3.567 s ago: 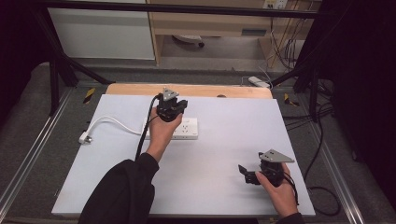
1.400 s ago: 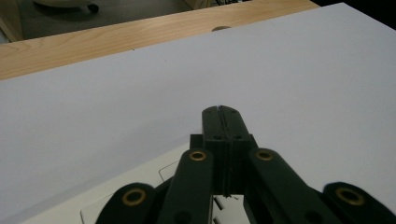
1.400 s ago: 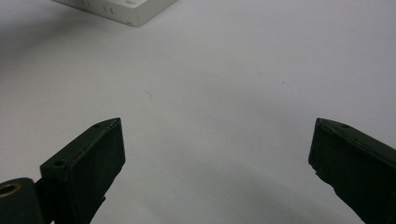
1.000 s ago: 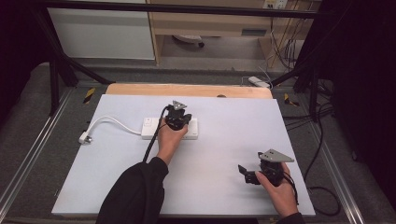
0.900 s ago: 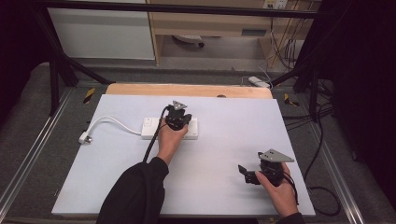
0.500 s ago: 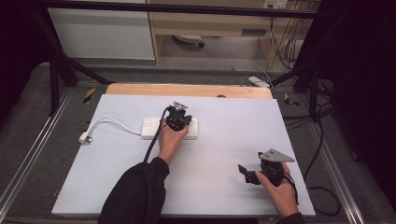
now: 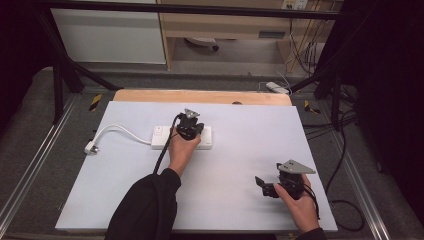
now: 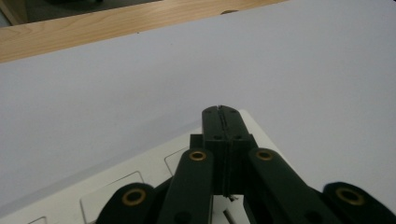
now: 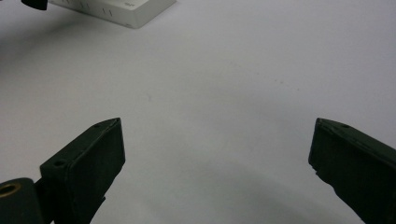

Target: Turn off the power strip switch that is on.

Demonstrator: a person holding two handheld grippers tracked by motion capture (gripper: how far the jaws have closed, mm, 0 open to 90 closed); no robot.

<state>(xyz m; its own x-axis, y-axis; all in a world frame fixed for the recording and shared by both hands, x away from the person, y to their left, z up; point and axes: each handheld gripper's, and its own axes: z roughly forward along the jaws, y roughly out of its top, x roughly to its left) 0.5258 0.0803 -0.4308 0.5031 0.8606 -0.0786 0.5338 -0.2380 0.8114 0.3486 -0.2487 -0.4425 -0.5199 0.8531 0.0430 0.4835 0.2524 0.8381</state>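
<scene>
Tongs (image 7: 264,186) in the person's right hand are resting near the front right of the tabletop (image 7: 240,150), jaws spread wide with nothing between them, as the right gripper view is showing. Farther back, the left tongs (image 7: 190,131) are hovering over the white power strip (image 7: 162,137), which is lying across the middle of the tabletop toward its far side. In the left gripper view the two black jaws are pressed flat together, holding nothing, and their tip is pointing over the strip's (image 8: 140,177) end; whether they are touching its top face cannot be told. A white cable (image 7: 117,131) is running from the strip's left end to a plug (image 7: 91,148) lying near the tabletop's left edge.

Judging by this, the left hand is pressing or nudging at the strip. To do it well, the closed tip should be coming straight down on the chosen spot, with gentle force so the strip is not sliding. The right tongs are lying well apart from the strip and could be steadying its near edge.
</scene>
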